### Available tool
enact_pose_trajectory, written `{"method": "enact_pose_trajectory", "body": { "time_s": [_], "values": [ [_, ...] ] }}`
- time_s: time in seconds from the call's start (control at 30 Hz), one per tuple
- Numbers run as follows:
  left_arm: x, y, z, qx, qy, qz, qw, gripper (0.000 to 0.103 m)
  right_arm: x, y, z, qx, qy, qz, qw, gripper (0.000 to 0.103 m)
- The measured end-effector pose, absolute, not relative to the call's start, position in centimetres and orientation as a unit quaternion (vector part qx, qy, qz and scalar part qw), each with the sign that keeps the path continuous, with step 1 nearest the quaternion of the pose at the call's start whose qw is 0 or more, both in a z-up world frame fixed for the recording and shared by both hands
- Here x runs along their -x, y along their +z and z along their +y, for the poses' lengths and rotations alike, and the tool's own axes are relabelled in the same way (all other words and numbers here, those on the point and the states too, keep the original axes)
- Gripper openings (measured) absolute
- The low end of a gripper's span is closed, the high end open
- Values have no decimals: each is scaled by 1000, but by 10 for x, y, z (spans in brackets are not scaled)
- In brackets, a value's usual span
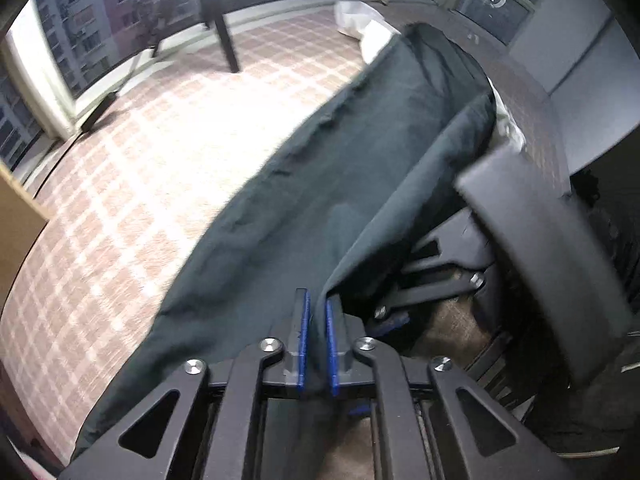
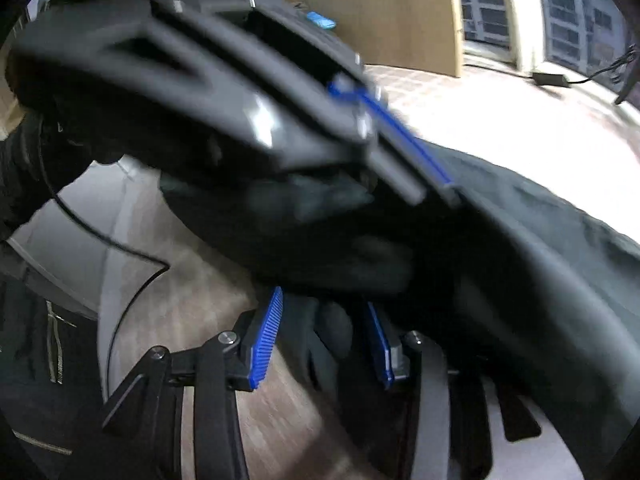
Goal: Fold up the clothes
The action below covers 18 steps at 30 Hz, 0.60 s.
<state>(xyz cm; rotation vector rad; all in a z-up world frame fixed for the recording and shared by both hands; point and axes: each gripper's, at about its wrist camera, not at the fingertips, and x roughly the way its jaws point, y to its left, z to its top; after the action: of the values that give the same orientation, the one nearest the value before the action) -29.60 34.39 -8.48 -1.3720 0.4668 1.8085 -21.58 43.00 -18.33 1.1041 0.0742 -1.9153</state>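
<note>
Far to the left of the left claw (image 1: 316, 344), a cardboard-coloured panel (image 1: 16, 216) at the frame edge, then tall windows (image 1: 80, 20) with apartment blocks outside. Left of the claw and ahead of it, a checked pink-and-white tabletop (image 1: 140, 168), brightly lit, with a dark furniture leg (image 1: 224, 36) beyond its far edge. Running from far ahead down into the left claw, a dark green-black garment (image 1: 340, 168), draped across the tabletop; a fold of it sandwiched between the narrowly parted blue pads (image 1: 303, 344), though firm pinching cannot be told. Ahead and to the right, white cloth (image 1: 360, 20) bunched near the tabletop's far edge. Immediately right of the left claw, the blurred black right claw (image 1: 532, 256), close alongside. In the right wrist view, to the left, a dark zipped jacket (image 2: 40, 344) and a thin black cable (image 2: 120, 248) above brown floor. In the middle, right claw (image 2: 324, 340) partly open, dark fabric of the garment (image 2: 520, 260) bunched between its blue pads (image 2: 266, 340) without clear pressing. Above it, the left claw (image 2: 436, 184), blurred, tips meeting the garment. Rightward, the garment spread over the bright tabletop (image 2: 480, 120).
</note>
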Motion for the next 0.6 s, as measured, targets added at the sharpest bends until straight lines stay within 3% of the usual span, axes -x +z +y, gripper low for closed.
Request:
{"method": "enact_pose_trajectory", "body": {
  "time_s": [0.13, 0.23, 0.3, 0.33, 0.47, 0.5, 0.6],
  "values": [
    [288, -66, 292, 533, 737, 187, 371, 11, 211, -186, 412, -440, -764, 55, 468, 41],
    [279, -62, 236, 544, 753, 166, 331, 20, 210, -189, 405, -441, -758, 60, 477, 40],
    [278, -75, 197, 561, 759, 173, 280, 20, 209, -190, 405, -451, -748, 50, 485, 27],
    [277, -88, 180, 576, 757, 176, 253, 19, 206, -190, 405, -455, -744, 52, 486, 11],
    [278, -139, 122, 619, 745, 188, 161, 18, 185, -180, 406, -474, -725, 37, 499, 8],
    [278, -147, 114, 622, 746, 189, 147, 22, 179, -176, 406, -476, -722, 23, 503, 8],
    [277, -147, 100, 607, 763, 178, 133, 23, 162, -166, 407, -480, -712, -18, 512, 8]
  ]
}}
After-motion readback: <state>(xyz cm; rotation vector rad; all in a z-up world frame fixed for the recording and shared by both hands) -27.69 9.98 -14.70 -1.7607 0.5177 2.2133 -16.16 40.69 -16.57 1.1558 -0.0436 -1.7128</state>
